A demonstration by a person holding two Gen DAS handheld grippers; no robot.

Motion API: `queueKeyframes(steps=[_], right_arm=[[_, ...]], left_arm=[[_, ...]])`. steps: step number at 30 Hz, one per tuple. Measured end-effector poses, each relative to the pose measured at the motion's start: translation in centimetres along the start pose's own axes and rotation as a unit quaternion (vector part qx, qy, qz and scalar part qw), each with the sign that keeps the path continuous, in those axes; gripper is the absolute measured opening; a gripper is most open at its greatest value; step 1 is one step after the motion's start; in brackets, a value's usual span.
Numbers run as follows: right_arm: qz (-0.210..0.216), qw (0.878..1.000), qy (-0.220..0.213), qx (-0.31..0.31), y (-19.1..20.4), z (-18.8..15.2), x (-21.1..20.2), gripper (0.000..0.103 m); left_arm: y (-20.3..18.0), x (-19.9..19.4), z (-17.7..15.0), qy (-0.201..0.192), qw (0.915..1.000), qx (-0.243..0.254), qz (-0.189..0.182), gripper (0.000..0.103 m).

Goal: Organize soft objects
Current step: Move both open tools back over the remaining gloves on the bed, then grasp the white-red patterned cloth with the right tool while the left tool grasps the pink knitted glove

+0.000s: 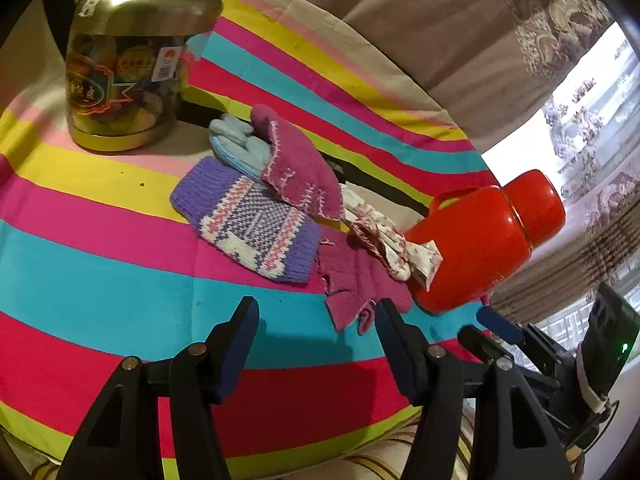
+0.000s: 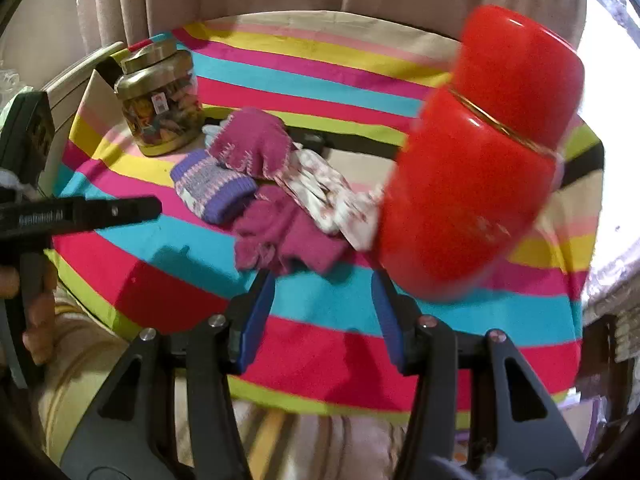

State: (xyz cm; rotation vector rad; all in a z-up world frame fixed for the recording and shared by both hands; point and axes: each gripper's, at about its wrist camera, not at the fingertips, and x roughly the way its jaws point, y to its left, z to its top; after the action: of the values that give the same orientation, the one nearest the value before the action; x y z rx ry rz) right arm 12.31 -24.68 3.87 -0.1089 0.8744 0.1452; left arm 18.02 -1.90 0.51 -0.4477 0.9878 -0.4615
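A pile of gloves lies mid-table on a striped cloth (image 1: 100, 272). It holds a purple knitted glove (image 1: 248, 220), a magenta glove (image 1: 296, 164) lying over a light blue glove (image 1: 236, 140), a floral glove (image 1: 380, 236) and a second magenta glove (image 1: 352, 280). My left gripper (image 1: 316, 312) hangs open and empty just in front of the pile. In the right wrist view the purple glove (image 2: 212, 188), the floral glove (image 2: 324, 188) and the near magenta glove (image 2: 284, 236) show again. My right gripper (image 2: 323, 284) is open and empty, its tips at the edge of that magenta glove.
A red flask (image 1: 480, 236) stands to the right, against the floral glove. A clear jar with a gold lid (image 1: 128, 76) stands at the back left. Curtains hang behind the table. The right gripper (image 1: 490, 332) shows at the left view's lower right. A hand (image 2: 36, 320) holds the left gripper (image 2: 154, 206).
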Motion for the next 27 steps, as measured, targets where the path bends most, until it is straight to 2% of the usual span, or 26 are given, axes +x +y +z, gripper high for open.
queueKeyframes(steps=[7, 12, 21, 27], right_arm=[[-0.010, 1.000, 0.002, -0.029, 1.7, 2.9, 3.1, 0.054], [-0.046, 0.997, 0.014, -0.054, 2.5, 4.3, 5.7, 0.054], [-0.086, 0.992, 0.049, -0.074, 2.7, 4.7, 10.3, 0.054], [-0.099, 0.992, 0.049, -0.059, 1.8, 5.0, 11.3, 0.054]], left_arm=[[1.3, -0.2, 0.4, -0.017, 0.9997, -0.017, 0.002, 0.061], [1.9, 0.1, 0.5, -0.017, 0.9995, -0.027, -0.001, 0.061], [2.4, 0.2, 0.8, -0.025, 0.9991, -0.033, -0.002, 0.061], [1.6, 0.5, 2.0, -0.038, 0.9992, -0.012, 0.011, 0.061]])
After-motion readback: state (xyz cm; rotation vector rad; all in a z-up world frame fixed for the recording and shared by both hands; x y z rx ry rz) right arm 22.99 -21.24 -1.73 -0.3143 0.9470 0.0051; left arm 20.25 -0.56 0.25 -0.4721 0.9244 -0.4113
